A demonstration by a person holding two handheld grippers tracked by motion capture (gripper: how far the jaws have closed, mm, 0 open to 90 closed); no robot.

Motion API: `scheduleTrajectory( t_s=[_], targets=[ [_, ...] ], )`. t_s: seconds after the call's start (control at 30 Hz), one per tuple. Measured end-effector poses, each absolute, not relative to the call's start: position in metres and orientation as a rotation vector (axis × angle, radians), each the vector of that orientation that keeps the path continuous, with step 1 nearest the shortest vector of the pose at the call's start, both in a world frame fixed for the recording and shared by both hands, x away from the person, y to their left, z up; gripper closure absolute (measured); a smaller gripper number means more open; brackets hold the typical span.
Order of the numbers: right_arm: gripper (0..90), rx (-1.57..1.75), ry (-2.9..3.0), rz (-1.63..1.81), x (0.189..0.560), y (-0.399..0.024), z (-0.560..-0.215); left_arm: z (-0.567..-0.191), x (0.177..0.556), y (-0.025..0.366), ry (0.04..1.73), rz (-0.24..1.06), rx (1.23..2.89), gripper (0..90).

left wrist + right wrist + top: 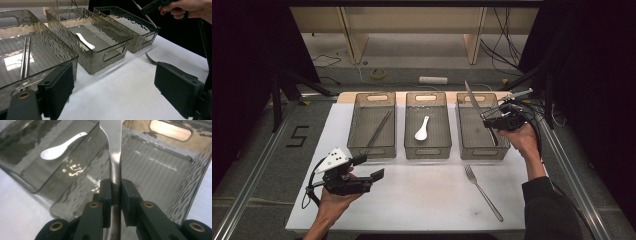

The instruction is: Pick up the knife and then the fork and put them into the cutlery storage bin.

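My right gripper (493, 118) is shut on a steel knife (472, 99), held above the right smoky plastic bin (482, 147); the blade points up and away. In the right gripper view the pads (106, 192) pinch the knife (113, 145) at its neck over that bin (160, 162). My left gripper (371, 167) rests open and holds nothing near the front left of the white mat; its jaws stand wide apart in the left gripper view. A steel fork (482, 190) lies on the mat in front of the right bin.
Three bins stand in a row at the back of the mat. The left bin (362, 145) holds metal chopsticks (378, 130). The middle bin (428, 150) holds a white ceramic spoon (422, 129). Cables and table legs lie on the floor beyond.
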State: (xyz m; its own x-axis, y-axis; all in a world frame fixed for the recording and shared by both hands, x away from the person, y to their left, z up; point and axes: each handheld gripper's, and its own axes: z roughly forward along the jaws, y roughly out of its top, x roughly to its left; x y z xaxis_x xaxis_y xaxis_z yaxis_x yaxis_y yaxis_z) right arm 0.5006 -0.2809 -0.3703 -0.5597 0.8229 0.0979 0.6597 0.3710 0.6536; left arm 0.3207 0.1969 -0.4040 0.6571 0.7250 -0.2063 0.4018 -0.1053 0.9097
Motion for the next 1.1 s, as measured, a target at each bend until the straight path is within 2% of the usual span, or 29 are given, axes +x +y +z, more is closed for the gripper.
scheduleTrajectory(
  t_s=[1.1],
  targets=[
    [80.3, 1.450, 2.368, 0.816, 0.517, -0.278, -0.408, -0.404, 0.320, 0.196, 0.913, 0.354, 1.727, 15.4]
  ],
)
